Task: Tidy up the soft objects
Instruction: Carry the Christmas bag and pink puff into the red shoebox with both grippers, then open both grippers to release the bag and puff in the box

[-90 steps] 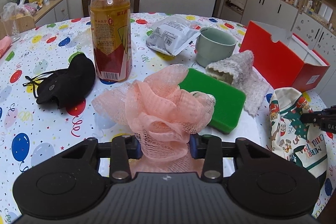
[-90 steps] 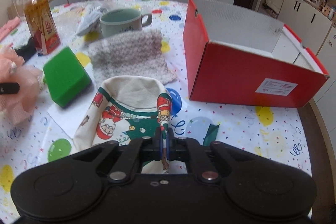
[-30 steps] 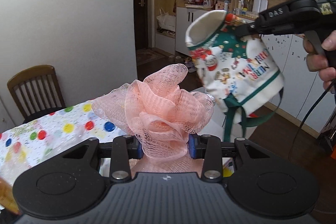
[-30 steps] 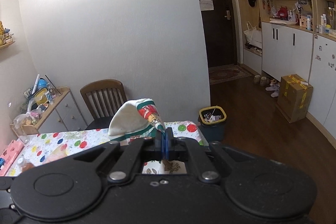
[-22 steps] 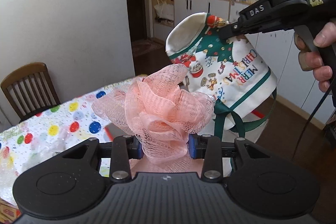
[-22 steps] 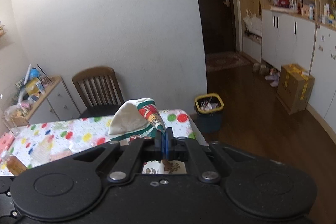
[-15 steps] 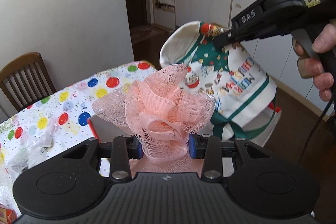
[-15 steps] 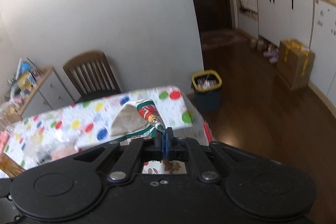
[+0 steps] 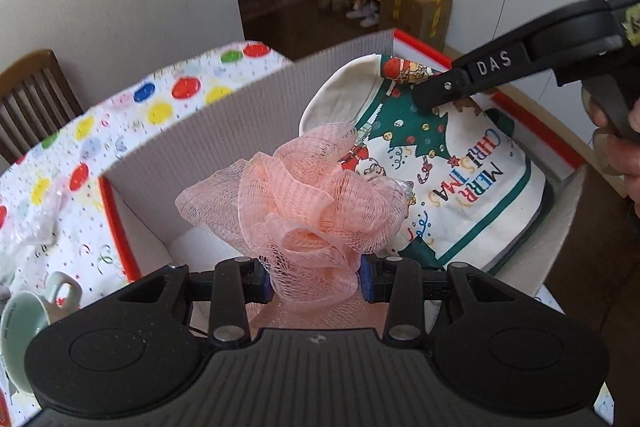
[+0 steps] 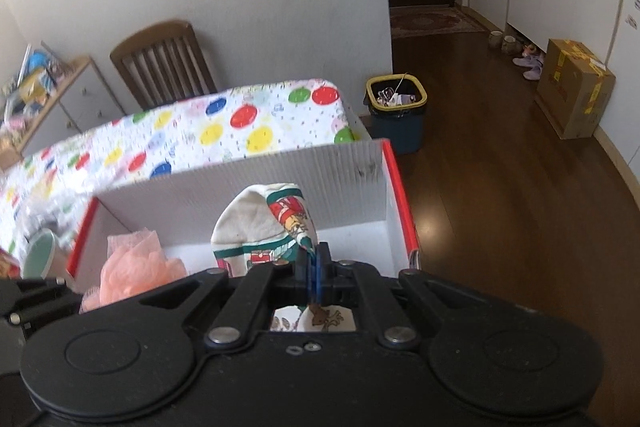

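My left gripper (image 9: 316, 277) is shut on a pink mesh bath pouf (image 9: 304, 195) and holds it over the open red box (image 9: 224, 99) with white inner walls. My right gripper (image 10: 314, 267) is shut on a cream Christmas cloth bag (image 10: 260, 223) printed "Merry Christmas". In the left wrist view the bag (image 9: 460, 179) hangs inside the box to the right of the pouf, pinched at its top edge by the right gripper (image 9: 430, 95). The pouf (image 10: 132, 267) shows at lower left in the right wrist view, over the box (image 10: 396, 171).
The box stands on a table with a balloon-print cloth (image 10: 224, 123). A pale green mug (image 9: 20, 323) sits left of the box. A wooden chair (image 10: 164, 63), a yellow-rimmed bin (image 10: 396, 111) and a cardboard carton (image 10: 576, 99) stand on the floor beyond.
Both grippers have tilted down and come lower over the red box with their loads. The pouf and the bag now hang inside the box's opening.
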A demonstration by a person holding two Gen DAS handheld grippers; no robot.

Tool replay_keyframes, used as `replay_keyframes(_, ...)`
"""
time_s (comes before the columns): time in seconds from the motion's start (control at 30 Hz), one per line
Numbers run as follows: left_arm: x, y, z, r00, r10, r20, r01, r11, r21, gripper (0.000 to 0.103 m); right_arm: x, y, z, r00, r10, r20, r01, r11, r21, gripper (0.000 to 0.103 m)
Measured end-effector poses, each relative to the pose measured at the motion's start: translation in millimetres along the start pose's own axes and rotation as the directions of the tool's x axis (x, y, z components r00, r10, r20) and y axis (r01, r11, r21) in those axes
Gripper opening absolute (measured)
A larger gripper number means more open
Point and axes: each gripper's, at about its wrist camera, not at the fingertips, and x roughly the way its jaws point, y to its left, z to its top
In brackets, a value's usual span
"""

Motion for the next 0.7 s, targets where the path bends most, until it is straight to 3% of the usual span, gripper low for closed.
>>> replay_keyframes(0.23,22,4,2,0.996,-0.022,-0.086,0.019,1.000,-0.025,0.040,7,-4,-5,0.999,-0.050,-0.021,0.049,0.997,-0.064,0.012)
replay_keyframes(0.37,25,5,3,0.995,-0.021,-0.103,0.018,0.999,-0.035,0.053,6,-5,-9,0.996,-0.090,-0.019,0.088,0.992,-0.093,0.026)
replay_keyframes(0.4,25,5,3,0.995,-0.019,-0.103,0.015,0.999,-0.037,0.060,5,-6,-10,0.996,-0.081,-0.023,0.078,0.992,-0.099,0.027)
replay_keyframes(0.47,24,5,3,0.995,-0.018,-0.102,0.014,0.999,-0.046,0.065,3,-7,-13,0.997,-0.069,-0.027,0.066,0.991,-0.112,0.032)
replay_keyframes(0.7,16,5,0,0.996,-0.013,-0.092,0.006,0.997,-0.073,0.068,-5,-8,-24,0.998,-0.040,-0.043,0.033,0.990,-0.138,0.045)
